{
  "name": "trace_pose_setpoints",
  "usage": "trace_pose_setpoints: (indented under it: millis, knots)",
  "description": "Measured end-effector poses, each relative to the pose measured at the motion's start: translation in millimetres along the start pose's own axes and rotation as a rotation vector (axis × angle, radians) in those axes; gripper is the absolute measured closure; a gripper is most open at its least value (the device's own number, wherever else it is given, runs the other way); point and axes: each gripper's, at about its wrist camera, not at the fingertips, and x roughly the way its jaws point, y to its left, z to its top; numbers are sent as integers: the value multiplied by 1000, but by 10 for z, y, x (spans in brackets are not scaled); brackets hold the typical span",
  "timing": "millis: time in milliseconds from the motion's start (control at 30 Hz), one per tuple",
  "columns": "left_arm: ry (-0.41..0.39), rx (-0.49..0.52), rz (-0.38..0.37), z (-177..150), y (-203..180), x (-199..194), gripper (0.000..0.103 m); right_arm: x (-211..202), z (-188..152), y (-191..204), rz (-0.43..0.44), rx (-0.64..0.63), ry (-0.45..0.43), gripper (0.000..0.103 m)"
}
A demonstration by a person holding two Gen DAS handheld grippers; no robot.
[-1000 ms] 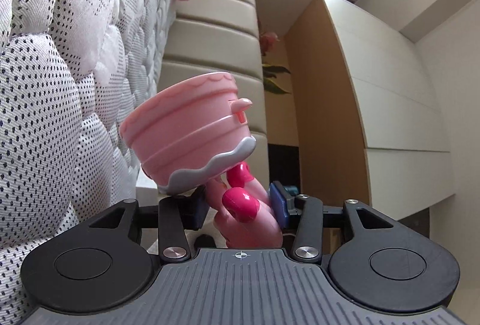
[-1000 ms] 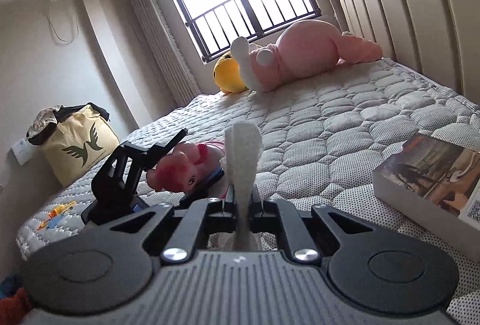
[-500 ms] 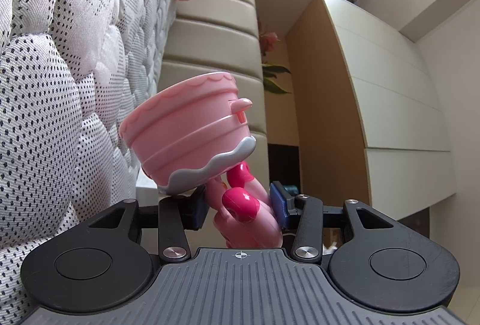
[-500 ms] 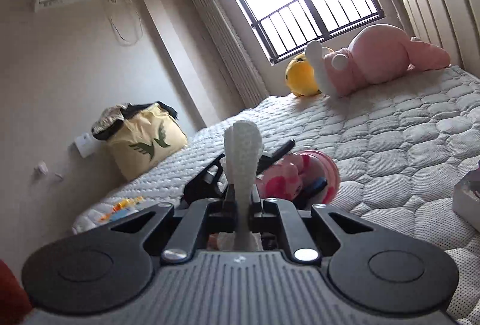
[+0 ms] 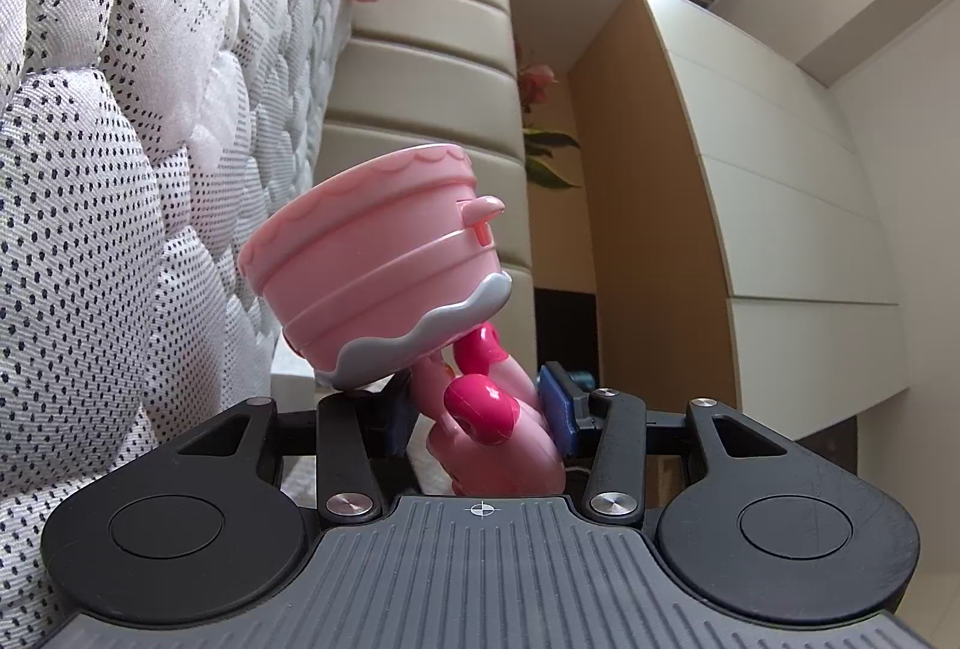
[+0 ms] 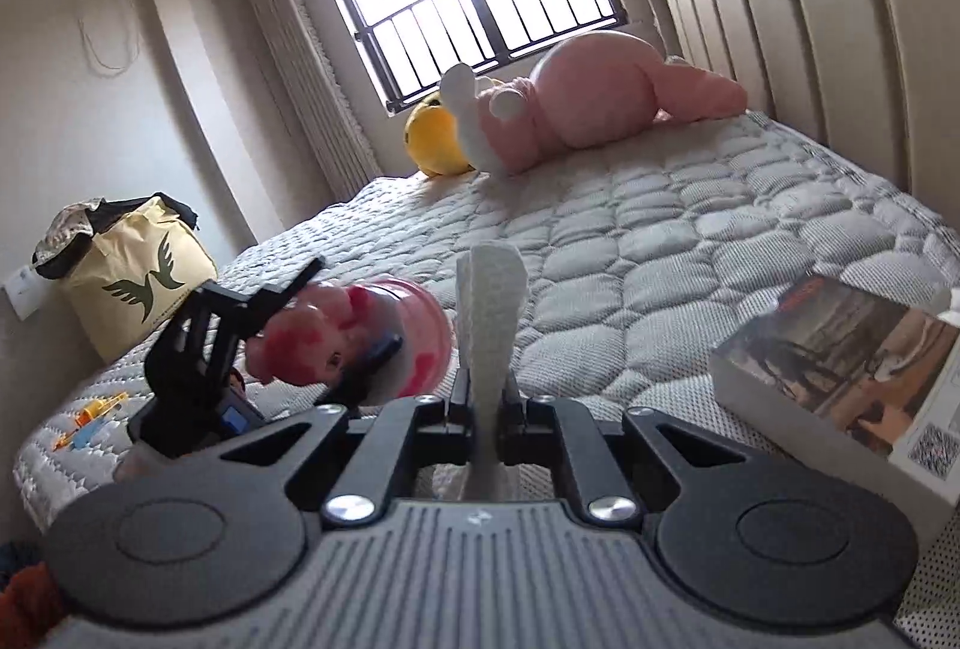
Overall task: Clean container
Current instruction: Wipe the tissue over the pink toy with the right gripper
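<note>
Left wrist view shows the left gripper (image 5: 480,409) clenched on the figurine end of a glossy pink plastic toy container (image 5: 384,277), a bucket-shaped cup with a scalloped grey rim. The container is held tipped on its side, close by the quilted white mattress (image 5: 90,229); whether it touches the fabric cannot be told. Its opening faces away from this camera, so the inside is hidden.

Right wrist view shows the right gripper (image 6: 489,397) pinched shut on a folded white textured cloth (image 6: 489,313), which stands upright between the jaws. The container (image 6: 384,337) appears blurred to the left of the cloth, near it but apart from it as far as this picture shows.

By my judgement both tools are in hand and the holding step is done, but the wiping itself is either just starting or in a pause. No dirt or wiped area can be made out, so how much cleaning is left cannot be read.
</note>
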Motion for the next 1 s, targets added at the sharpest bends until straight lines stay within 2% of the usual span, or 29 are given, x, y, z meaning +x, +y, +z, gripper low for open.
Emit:
trace_pose_setpoints:
  millis: [133,267,367,433,533,767,967,1000]
  knots:
    - [-2,0,3,-5,-1,-13,52,-56,78,288,75,-74,-21,95]
    - [-2,1,8,-12,-4,-25,51,-152,125,499,197,-99,-32,95]
    - [-2,1,7,-18,-4,-38,51,-178,132,646,287,-107,-17,95]
    - [-5,2,7,-38,-8,-44,51,-146,120,705,315,-114,2,95]
    - [-6,1,3,-52,-8,-53,51,-67,85,756,314,-132,24,95]
    - [-5,1,-1,-49,-9,-47,51,71,17,652,246,-100,76,95]
    - [-10,0,-15,-48,-18,-54,46,182,-127,546,190,-86,133,95]
    - [-13,-5,-25,-45,-14,-60,48,199,-151,532,179,-86,141,95]
